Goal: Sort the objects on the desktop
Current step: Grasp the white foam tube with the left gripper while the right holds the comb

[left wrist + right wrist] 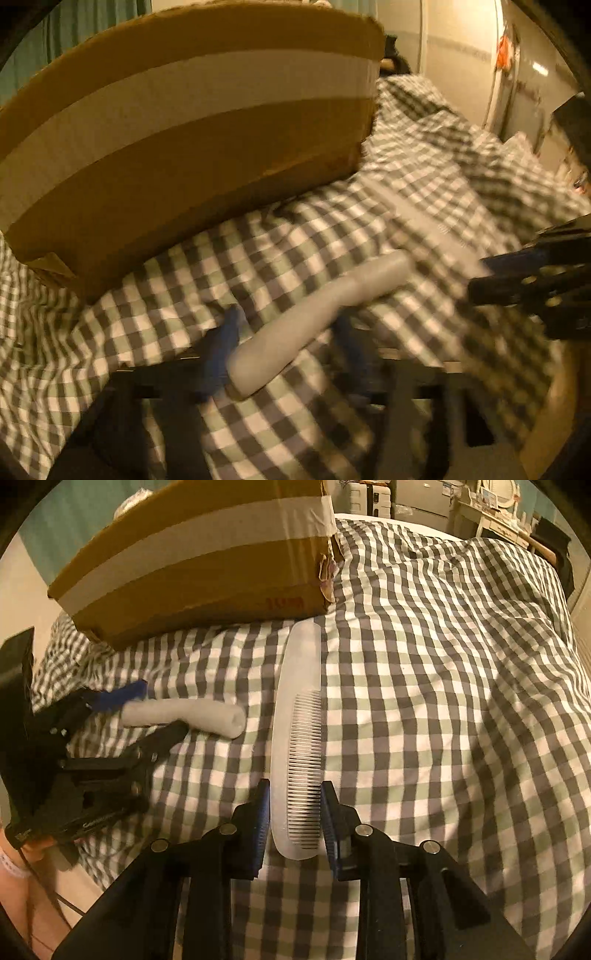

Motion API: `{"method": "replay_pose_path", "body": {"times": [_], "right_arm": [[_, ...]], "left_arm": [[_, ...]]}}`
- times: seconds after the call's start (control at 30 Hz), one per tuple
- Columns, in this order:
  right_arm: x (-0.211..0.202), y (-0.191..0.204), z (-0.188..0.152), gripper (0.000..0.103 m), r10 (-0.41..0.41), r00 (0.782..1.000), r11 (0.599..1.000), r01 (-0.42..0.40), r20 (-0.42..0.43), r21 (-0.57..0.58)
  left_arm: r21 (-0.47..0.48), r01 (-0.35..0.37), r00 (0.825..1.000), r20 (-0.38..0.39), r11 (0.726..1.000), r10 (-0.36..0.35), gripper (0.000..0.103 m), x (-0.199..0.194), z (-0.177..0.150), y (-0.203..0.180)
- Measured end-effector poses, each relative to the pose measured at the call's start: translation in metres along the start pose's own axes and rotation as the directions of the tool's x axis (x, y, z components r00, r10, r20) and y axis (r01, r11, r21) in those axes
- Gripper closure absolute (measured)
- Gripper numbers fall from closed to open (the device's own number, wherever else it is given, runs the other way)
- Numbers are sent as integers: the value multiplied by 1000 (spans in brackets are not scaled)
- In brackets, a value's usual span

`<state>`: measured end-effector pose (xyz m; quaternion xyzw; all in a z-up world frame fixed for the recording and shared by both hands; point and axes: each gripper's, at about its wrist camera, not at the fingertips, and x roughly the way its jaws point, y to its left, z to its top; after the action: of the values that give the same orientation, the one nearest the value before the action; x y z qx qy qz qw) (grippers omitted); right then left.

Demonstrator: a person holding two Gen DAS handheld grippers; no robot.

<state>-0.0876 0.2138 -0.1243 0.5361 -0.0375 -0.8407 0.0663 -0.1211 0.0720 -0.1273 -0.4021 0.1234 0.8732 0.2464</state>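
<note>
Just in front of the cardboard box (199, 554), the right gripper (293, 823) is pinching the stiff, light, slick-looking comb (295, 738) across its toothed end, while the left gripper (155, 716) is clamping one end of a pale, seemingly soft roll (207, 716).

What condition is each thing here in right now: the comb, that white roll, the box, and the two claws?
Comb: clamped at its toothed end.
White roll: clamped at one end.
Cardboard box: taped, resting on the checked cover.
Right gripper: shut on the comb.
Left gripper: shut on the roll.
</note>
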Motion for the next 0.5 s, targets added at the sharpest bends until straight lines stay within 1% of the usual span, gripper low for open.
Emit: {"method": "replay_pose_path", "body": {"times": [0.07,0.1,0.13,0.17,0.2,0.23,0.27,0.3,0.33,0.4,0.47,0.5], "right_arm": [[-1,0,1,78,0,1000,1000,0,4,2],[-2,0,1,78,3,1000,1000,-3,6,3],[-4,-1,0,78,10,1000,1000,-10,13,9],[-4,0,1,78,13,1000,1000,-13,11,9],[-6,1,0,78,15,1000,1000,-15,12,7],[-8,2,0,78,16,1000,1000,-16,16,7],[-10,3,0,78,20,1000,1000,-20,19,7],[-13,5,0,78,25,999,1000,-25,25,7],[-16,8,0,78,27,999,1000,-27,35,8],[-26,10,-1,78,37,998,999,-37,53,7],[-33,12,-3,78,45,997,999,-46,65,6],[-36,15,-5,78,50,997,999,-51,66,1]], "left_arm": [[22,-25,1000,6,999,25,78,-6,-1,-8],[19,-32,999,8,999,32,81,-9,-1,-10],[-4,-38,999,13,999,38,85,-13,-2,-10],[-45,-25,1000,14,999,26,86,-16,-1,-6],[-103,3,1000,15,995,-1,87,-21,-1,-1],[-141,15,1000,22,990,-11,91,-25,-2,2],[-172,23,1000,23,985,-19,91,-30,-3,4],[-182,20,1000,23,983,-16,92,-32,-5,4],[-191,15,1000,25,981,-11,98,-36,-6,6],[-228,23,1000,16,973,-19,101,-42,-13,11],[-272,28,999,22,962,-23,101,-49,-22,13],[-294,41,999,17,955,-38,101,-51,-29,16]]}}
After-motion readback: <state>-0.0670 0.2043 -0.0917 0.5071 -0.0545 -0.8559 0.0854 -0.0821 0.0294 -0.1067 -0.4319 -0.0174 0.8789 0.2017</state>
